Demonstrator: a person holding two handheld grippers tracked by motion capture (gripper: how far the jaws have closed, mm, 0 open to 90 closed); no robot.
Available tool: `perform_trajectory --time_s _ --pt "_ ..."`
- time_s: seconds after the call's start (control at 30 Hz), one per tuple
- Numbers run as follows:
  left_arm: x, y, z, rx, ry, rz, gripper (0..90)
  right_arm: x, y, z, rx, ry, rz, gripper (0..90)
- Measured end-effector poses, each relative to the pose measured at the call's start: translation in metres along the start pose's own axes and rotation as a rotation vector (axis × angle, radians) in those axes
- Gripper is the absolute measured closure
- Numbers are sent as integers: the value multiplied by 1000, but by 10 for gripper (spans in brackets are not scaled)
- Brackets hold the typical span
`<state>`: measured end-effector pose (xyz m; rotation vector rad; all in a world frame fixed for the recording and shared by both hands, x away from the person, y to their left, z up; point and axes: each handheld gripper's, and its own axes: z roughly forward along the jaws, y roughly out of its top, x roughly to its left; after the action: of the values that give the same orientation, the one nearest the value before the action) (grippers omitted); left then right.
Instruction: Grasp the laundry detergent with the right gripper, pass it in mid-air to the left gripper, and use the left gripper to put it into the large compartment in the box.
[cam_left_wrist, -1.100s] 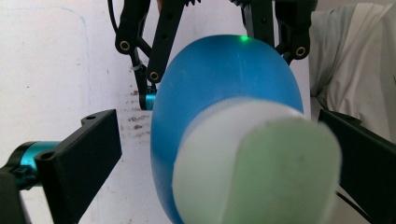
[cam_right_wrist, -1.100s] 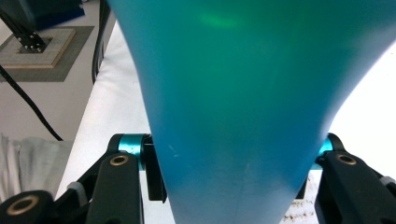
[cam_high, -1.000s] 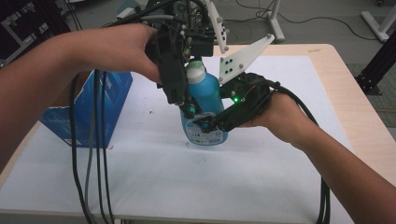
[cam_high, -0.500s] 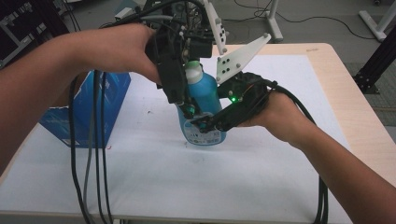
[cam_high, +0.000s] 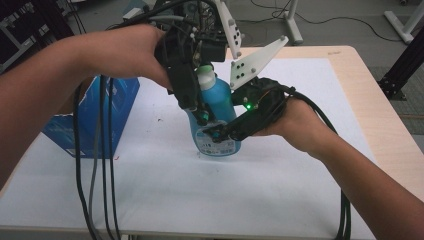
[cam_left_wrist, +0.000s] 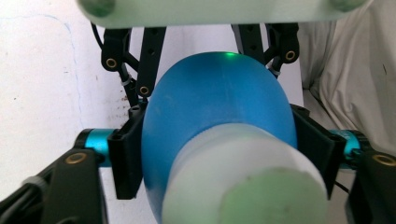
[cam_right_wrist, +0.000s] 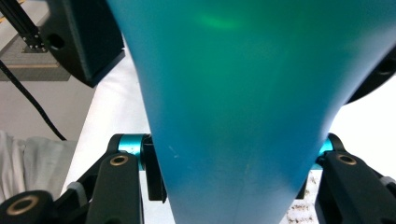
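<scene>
Blue bottle (cam_high: 216, 114) upright on counter (cam_high: 280, 185), right gripper (cam_high: 220, 134) clamped on its base, left gripper (cam_high: 197, 107) jaws just been closing onto its shoulder w/ white cap (cam_high: 206, 77) still on — uncapping prob. left.

- High view: fixed above the near table (cam_high: 280, 200) edge, facing forward and down, farthest from the blue bottle (cam_high: 220, 102).
- Left gripper view: looking straight down on the bottle's (cam_left_wrist: 215, 107) white cap, very near.
- Right gripper view: level against the bottle's (cam_right_wrist: 243, 107) side, nearest.
- Shared by all: the bottle.
</scene>
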<state>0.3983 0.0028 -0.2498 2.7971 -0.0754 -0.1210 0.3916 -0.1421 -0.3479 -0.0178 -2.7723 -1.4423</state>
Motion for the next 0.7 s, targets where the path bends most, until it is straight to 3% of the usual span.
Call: perform_trajectory --time_s 0.4,0.7 --pt "0 -1 -1 0 5 12 371 0 0 1 1 4 -7 466" --pt "-1 0 -1 -3 14 26 373 1 -1 1 0 6 -6 466"
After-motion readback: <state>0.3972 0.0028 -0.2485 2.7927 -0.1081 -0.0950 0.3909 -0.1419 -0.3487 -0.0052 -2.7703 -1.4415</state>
